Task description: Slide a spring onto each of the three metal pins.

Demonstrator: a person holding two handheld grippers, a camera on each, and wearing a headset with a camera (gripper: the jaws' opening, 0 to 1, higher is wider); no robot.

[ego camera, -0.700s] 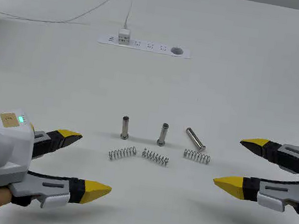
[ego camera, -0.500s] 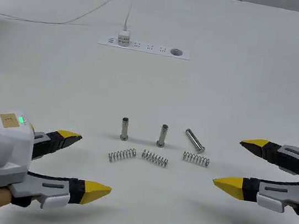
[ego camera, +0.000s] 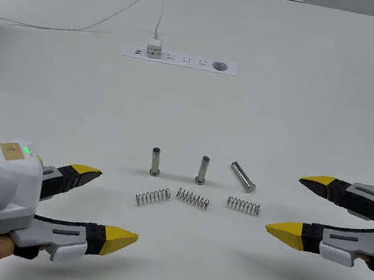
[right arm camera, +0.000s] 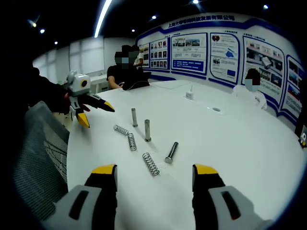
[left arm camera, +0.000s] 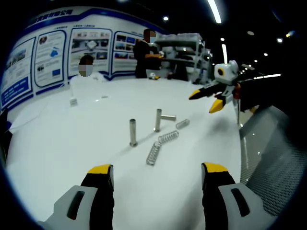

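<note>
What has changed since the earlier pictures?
The rightmost spring seems to have rolled slightly toward the person, away from the lying pin. Nothing was grasped. The left upright pin, middle upright pin, left spring, middle spring, left hand-held gripper and right hand-held gripper stayed put.

white table (ego camera: pixel 305 94), power strip (ego camera: pixel 180 59), white cable (ego camera: pixel 99 23)

The 3 pins (ego camera: pixel 203 169) are smooth, shiny metal, the 3 springs (ego camera: pixel 193 197) bright metal wire, the white table (ego camera: pixel 305 94) smooth and matt.

Rightmost spring (ego camera: pixel 243 206) seemingly farther from lying pin (ego camera: pixel 242 176).
</note>
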